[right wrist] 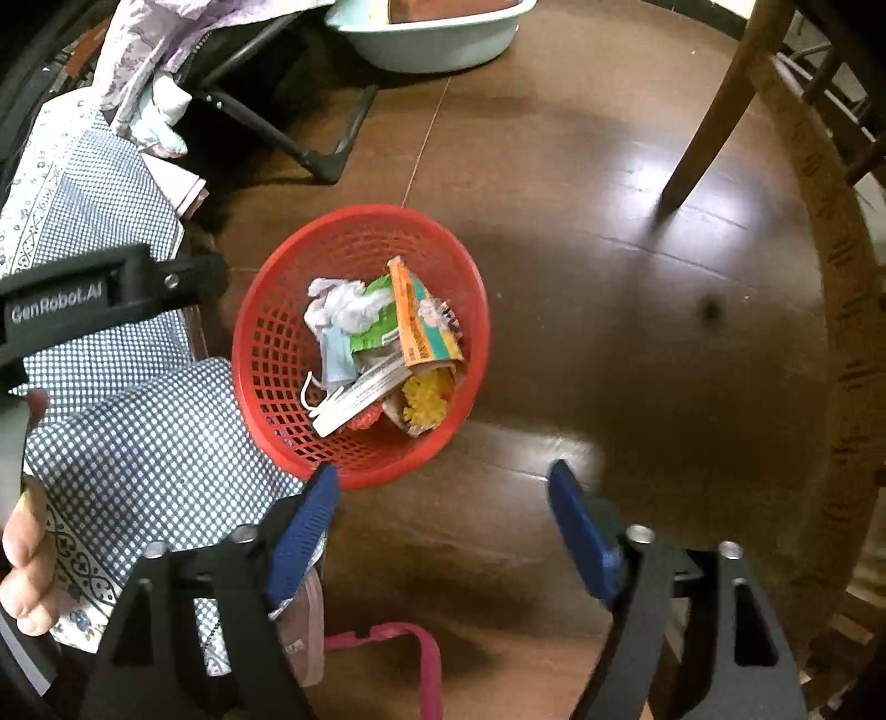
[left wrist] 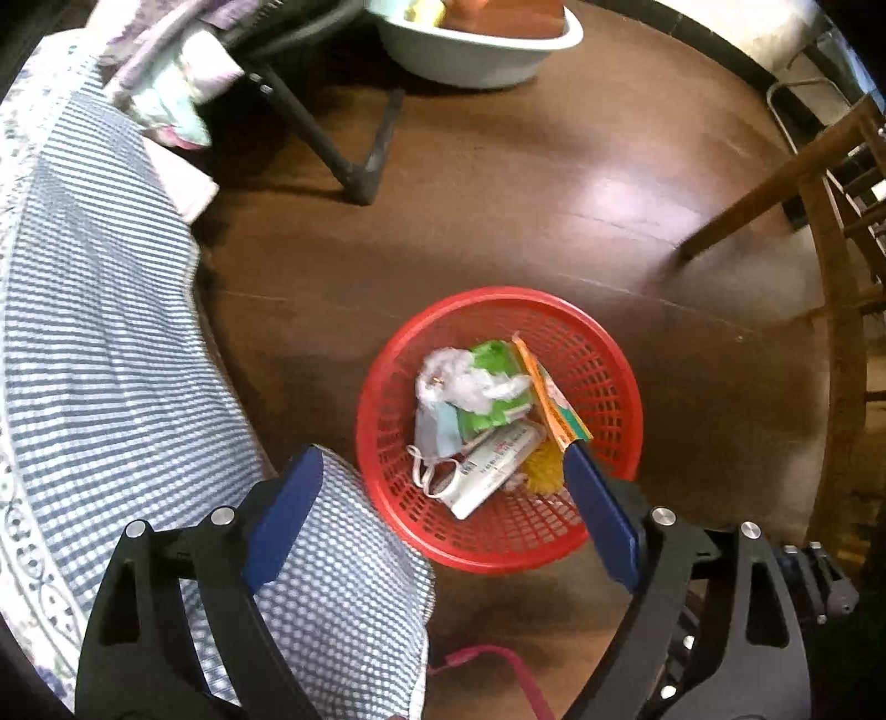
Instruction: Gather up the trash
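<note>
A red mesh basket (left wrist: pixel 603 354) (right wrist: pixel 266 338) stands on the brown floor. Inside lie a crumpled white tissue (left wrist: pixel 459 379) (right wrist: pixel 343 304), green wrappers (left wrist: pixel 490 354), an orange packet (left wrist: pixel 545 399) (right wrist: pixel 421 327), a face mask (left wrist: pixel 437 429), a white printed box (left wrist: pixel 490 468) (right wrist: pixel 362 396) and a yellow scrap (left wrist: pixel 542 471) (right wrist: pixel 423 407). My left gripper (left wrist: pixel 443 459) hangs open above the basket's near rim with nothing between its blue pads. My right gripper (right wrist: pixel 443 471) is open too, above bare floor just in front of the basket. The left gripper's black body (right wrist: pixel 111 288) shows at the left of the right wrist view.
A blue-checked bedcover (left wrist: pixel 99 343) (right wrist: pixel 144 443) hangs at the left, touching the basket. A pale basin (left wrist: pixel 476 50) (right wrist: pixel 426 39) and a black folding frame (left wrist: pixel 338 155) stand beyond. Wooden chair legs (left wrist: pixel 775 199) (right wrist: pixel 714 111) are on the right. A pink strap (right wrist: pixel 410 653) lies near. A hand (right wrist: pixel 27 554) shows at left.
</note>
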The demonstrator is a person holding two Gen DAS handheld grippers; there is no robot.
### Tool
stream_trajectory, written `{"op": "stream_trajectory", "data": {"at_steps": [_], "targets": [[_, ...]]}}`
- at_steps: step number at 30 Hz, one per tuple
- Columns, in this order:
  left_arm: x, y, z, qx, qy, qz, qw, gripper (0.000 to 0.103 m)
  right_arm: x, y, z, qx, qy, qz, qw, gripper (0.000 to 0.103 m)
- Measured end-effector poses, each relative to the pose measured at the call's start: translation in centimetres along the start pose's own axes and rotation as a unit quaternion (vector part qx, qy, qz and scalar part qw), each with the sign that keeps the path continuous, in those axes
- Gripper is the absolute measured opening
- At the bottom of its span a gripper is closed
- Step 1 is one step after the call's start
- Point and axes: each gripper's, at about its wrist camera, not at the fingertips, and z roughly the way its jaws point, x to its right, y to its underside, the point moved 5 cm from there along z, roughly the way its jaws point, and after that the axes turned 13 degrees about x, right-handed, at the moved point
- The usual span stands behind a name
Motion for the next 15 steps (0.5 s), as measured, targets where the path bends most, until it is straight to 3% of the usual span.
{"op": "stream_trajectory", "data": {"at_steps": [2, 7, 15], "targets": [[-0.7, -0.1, -1.2, 0.015, -0.012, -0.012, 0.9998, 0.085, -0.1, -0.2, -0.8, 0.010, 0.005, -0.009, 1.000, 0.097], [-1.5, 0.2, -4.7, 0.045, -0.019, -0.034, 0.9982, 0.085, -0.5, -0.6, -3.4, 0.041, 0.003, -0.033, 0.999, 0.097], [0.4, 2.9, -14.5, 0.121, -0.019, -0.029, 0.9921, 0.087, -0.8, -0.1, -9.7, 0.097, -0.002, -0.068, 0.993, 0.097]]}}
